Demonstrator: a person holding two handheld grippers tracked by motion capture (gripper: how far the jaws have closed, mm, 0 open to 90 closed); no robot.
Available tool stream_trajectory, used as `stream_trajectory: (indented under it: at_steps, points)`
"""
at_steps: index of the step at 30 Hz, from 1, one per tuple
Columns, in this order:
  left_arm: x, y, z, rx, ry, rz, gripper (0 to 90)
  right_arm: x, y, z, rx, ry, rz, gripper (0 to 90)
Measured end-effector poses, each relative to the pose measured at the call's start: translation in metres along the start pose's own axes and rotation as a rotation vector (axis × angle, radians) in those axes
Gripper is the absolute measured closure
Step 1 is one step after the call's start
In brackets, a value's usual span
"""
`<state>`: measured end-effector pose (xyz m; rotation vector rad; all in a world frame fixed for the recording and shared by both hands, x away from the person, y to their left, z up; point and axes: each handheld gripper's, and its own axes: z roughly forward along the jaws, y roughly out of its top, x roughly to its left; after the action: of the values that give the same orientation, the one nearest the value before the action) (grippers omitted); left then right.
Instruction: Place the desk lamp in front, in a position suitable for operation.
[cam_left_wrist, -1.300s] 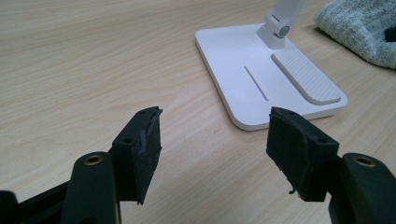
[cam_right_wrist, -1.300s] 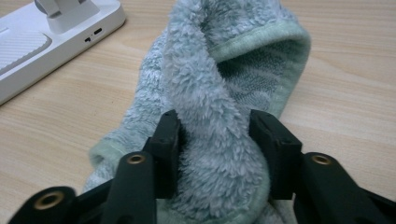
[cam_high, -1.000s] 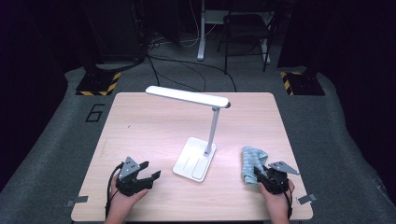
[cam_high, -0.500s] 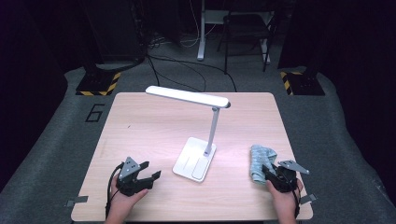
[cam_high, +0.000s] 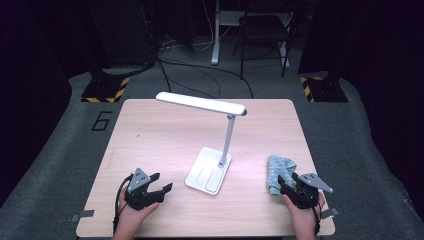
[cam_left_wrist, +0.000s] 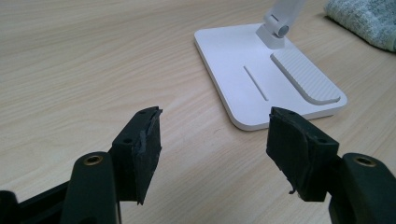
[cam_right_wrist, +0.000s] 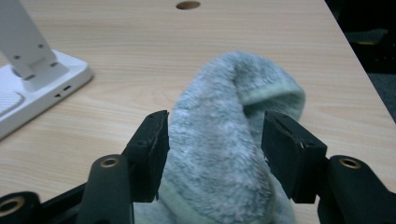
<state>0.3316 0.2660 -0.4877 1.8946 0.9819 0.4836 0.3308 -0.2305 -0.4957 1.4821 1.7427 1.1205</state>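
On the bench (cam_high: 165, 130), a grey fluffy sock (cam_high: 278, 171) lies near the right edge, to the right of the white desk lamp (cam_high: 210, 165). The right hand-held gripper (cam_right_wrist: 212, 140) has just been opening; the sock sits between its jaws, apparently loose and no longer squeezed. The left hand-held gripper (cam_left_wrist: 212, 144) rests wide apart with nothing in it, pointing toward the lamp's base.

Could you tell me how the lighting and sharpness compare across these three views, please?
High view: the desk lamp throws a bright patch on the table, while the surroundings are nearly black. Left gripper view: even light, wood grain crisp, jaw tips a little soft. Right gripper view: the grey sock lies between the jaws, slightly soft up close.
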Motion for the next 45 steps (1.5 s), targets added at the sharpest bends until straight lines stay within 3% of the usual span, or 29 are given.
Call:
stream_trajectory:
  at_steps: [5, 8, 12, 24, 28, 35, 45]
  points:
    - [0.000, 0.000, 0.000, -0.003, -0.003, -0.001, 35.0, 0.010, 0.007, -0.005, -0.013, 0.041, -0.026, 39.0]
    - [0.000, 0.000, 0.000, -0.001, -0.004, 0.000, 35.0, 0.022, 0.022, -0.007, -0.022, 0.103, -0.067, 37.3]
    - [-0.001, 0.000, 0.001, 0.000, -0.007, 0.005, 35.0, 0.031, 0.034, -0.005, -0.022, 0.131, -0.098, 33.9]
    - [0.000, 0.000, 0.001, 0.004, -0.014, -0.001, 35.0, 0.074, 0.077, 0.033, -0.021, 0.352, -0.142, 26.2]
    - [0.000, 0.000, 0.001, 0.003, -0.015, -0.007, 35.0, 0.093, 0.088, 0.047, -0.018, 0.381, -0.202, 23.1]
    - [0.002, 0.000, 0.001, 0.005, -0.014, 0.000, 35.0, 0.113, 0.099, 0.070, -0.022, 0.445, -0.196, 21.4]
    - [0.001, 0.000, 0.002, 0.006, -0.019, -0.008, 35.0, 0.125, 0.108, 0.088, -0.006, 0.449, -0.182, 22.9]
